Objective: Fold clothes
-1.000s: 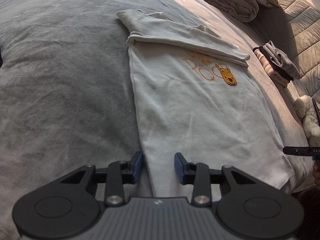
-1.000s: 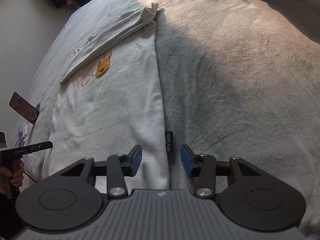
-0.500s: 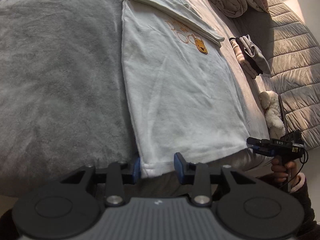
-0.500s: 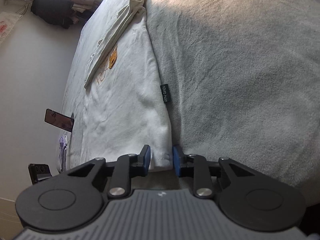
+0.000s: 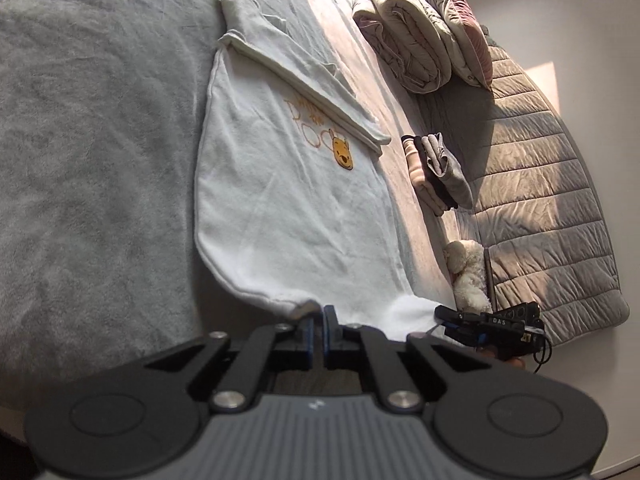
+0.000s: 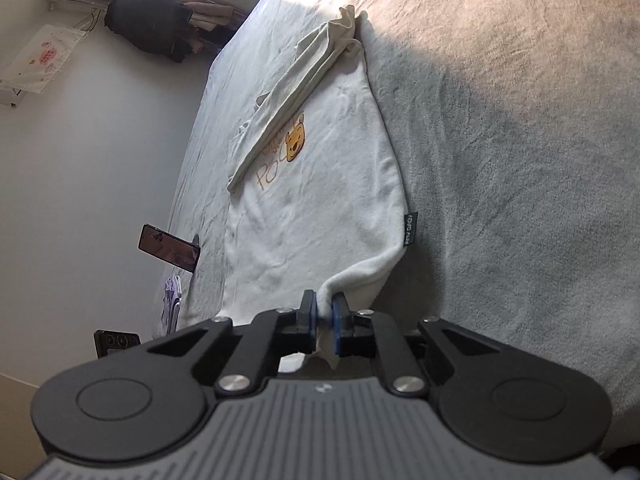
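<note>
A white T-shirt (image 5: 288, 208) with an orange bear print (image 5: 342, 154) lies flat on the grey blanket (image 5: 100, 160), its sleeves folded across the far end. My left gripper (image 5: 319, 312) is closing tight on the near hem corner, which is lifted off the bed. In the right wrist view the same T-shirt (image 6: 320, 200) runs away from me, and my right gripper (image 6: 324, 300) is closing with the other hem corner pinched between its blue pads. The right gripper (image 5: 480, 326) also shows at the hem's far end in the left wrist view.
A rolled duvet (image 5: 408, 40) and a pillow (image 5: 460, 28) lie at the bed's far end. A stack of folded clothes (image 5: 436, 172) and a plush toy (image 5: 468, 272) lie beside a quilted grey cover (image 5: 540, 200). A propped phone (image 6: 170, 248) stands at the bed's left edge.
Both grippers dropped to the near hem and closed on its two corners. The hem now lifts slightly off the blanket, and both views have rolled.
</note>
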`<state>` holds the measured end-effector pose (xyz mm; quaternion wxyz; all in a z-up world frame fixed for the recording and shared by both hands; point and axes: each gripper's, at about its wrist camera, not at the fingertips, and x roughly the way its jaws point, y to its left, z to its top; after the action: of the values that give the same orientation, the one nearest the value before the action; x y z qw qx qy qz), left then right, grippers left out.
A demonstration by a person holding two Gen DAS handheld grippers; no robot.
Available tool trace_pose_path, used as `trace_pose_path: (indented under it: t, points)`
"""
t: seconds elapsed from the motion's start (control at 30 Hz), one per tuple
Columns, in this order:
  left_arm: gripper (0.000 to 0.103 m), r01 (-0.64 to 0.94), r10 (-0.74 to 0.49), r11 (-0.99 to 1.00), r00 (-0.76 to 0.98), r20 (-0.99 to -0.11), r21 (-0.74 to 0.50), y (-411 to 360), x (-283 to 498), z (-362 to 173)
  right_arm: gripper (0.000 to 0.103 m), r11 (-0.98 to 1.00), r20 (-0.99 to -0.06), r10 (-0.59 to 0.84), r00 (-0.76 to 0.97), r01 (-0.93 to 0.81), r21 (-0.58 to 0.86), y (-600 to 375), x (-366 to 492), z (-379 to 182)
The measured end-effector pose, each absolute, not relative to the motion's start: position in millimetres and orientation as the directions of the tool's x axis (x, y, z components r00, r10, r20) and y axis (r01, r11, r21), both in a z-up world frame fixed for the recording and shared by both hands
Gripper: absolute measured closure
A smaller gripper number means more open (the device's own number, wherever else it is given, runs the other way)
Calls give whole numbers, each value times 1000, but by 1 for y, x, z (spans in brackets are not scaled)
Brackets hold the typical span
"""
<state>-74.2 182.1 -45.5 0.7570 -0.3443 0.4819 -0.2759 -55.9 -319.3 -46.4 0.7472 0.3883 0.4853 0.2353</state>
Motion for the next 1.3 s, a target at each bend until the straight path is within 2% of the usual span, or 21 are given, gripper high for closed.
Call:
trace_pose_path:
  t: [0.17,0.33,0.47,0.53,0.6,0.67,0.7,0.73,0.83,0.9,0.97,1.0,1.03,1.1,1.2,1.3]
  points:
    - [100,22,-713,594,477,-514,-804,187,-40,-41,92,581,-535,703,469,55,812,-328,-23,-42]
    - [99,-101,-639,592,546,-542,-800,190,-1,-58,92,579,-546,659,518,114,807,-337,14,-54]
    - [99,-138,-575,605,607,-550,-785,191,16,-74,92,578,-551,633,544,141,804,-334,38,-73]
    - [95,-192,-540,590,628,-560,-784,198,18,-81,85,559,-556,612,563,190,807,-336,42,-84]
    - [90,-215,-522,591,632,-572,-777,202,22,-80,85,536,-555,601,575,225,813,-337,48,-90]
    - [79,-180,-514,613,650,-560,-770,203,24,-71,80,537,-545,593,593,213,816,-337,52,-84]
    - [71,-165,-500,638,654,-568,-752,203,24,-68,69,552,-538,584,608,188,812,-337,54,-78]
    - [70,-152,-483,668,657,-579,-729,202,23,-64,60,578,-544,568,617,170,798,-335,53,-73]
    - [70,-110,-438,746,662,-608,-657,200,22,-55,60,668,-573,525,630,113,736,-327,49,-59]
    - [70,-52,-445,772,666,-598,-633,199,18,-51,60,737,-585,520,622,18,675,-311,44,-47]
    - [75,39,-473,796,663,-580,-604,190,15,-47,60,794,-605,529,596,-94,601,-285,41,-38]
    - [78,82,-489,805,654,-578,-588,183,14,-46,62,813,-618,535,576,-151,563,-270,39,-36]
    - [81,136,-518,805,635,-573,-577,173,14,-47,70,817,-630,550,548,-197,541,-259,36,-36]
    - [81,250,-582,792,585,-565,-558,150,12,-50,77,803,-655,593,469,-279,527,-234,36,-42]
    - [82,344,-624,779,516,-587,-525,118,13,-58,78,803,-689,594,415,-357,477,-205,30,-51]
    - [82,363,-630,777,468,-620,-515,94,20,-71,78,829,-732,545,409,-389,401,-184,28,-59]
